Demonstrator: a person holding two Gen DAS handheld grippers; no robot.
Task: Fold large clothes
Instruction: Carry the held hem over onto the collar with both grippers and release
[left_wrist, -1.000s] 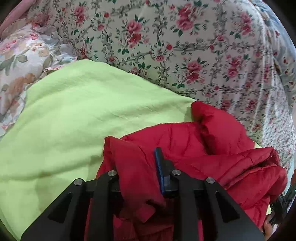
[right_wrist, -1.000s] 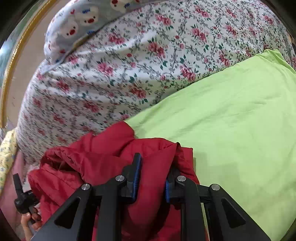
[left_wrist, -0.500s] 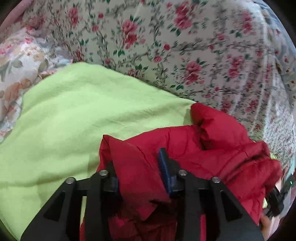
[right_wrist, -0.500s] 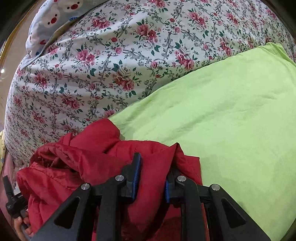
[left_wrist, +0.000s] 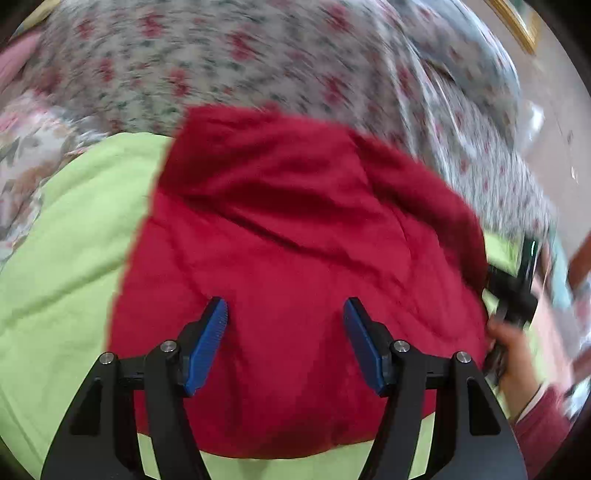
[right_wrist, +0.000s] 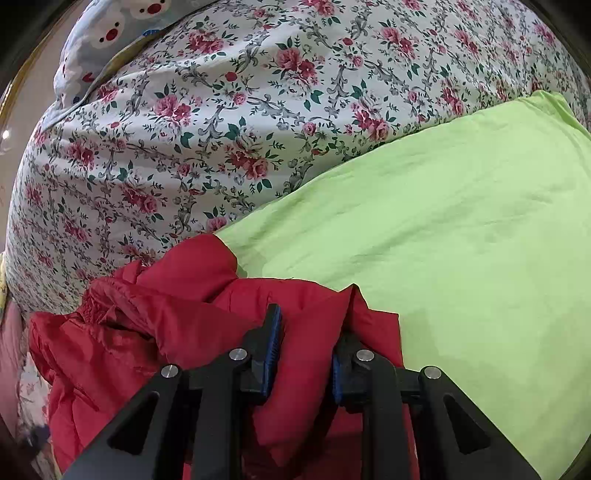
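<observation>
Left wrist view is smearing badly: the floral bedsheet (left_wrist: 280, 55) and everything at the right edge are blurring, so I am not reading detail there. I am only making out a hand (left_wrist: 511, 347) in a dark red cuff at the right edge, gripping a black device; what that device is I cannot tell from this view.

The red jacket (left_wrist: 295, 258) is filling the middle of the left view, lying as a broad puffy mound on the lime-green cloth (left_wrist: 62, 258). Its near edge is running under the tong frame, so I am not seeing where it ends.

The left tongs (left_wrist: 284, 343) are standing wide, both blue pads (left_wrist: 207, 343) showing bare, with jacket fabric lying between and beyond them; whether the pads are touching the fabric I cannot tell.

Right wrist view is sharp. The right tongs (right_wrist: 304, 350) are standing narrow, pinching a raised fold of the red jacket (right_wrist: 166, 325) between the blue pads (right_wrist: 271, 354); the right pad is mostly hiding behind the fold. The rest of the jacket is bunching to the left and dropping out of frame at the bottom. The green cloth (right_wrist: 461, 240) is spreading to the right over the floral bedsheet (right_wrist: 221, 129), and a cartoon-print fabric (right_wrist: 110, 29) is peeking in at top left, cut off.
</observation>
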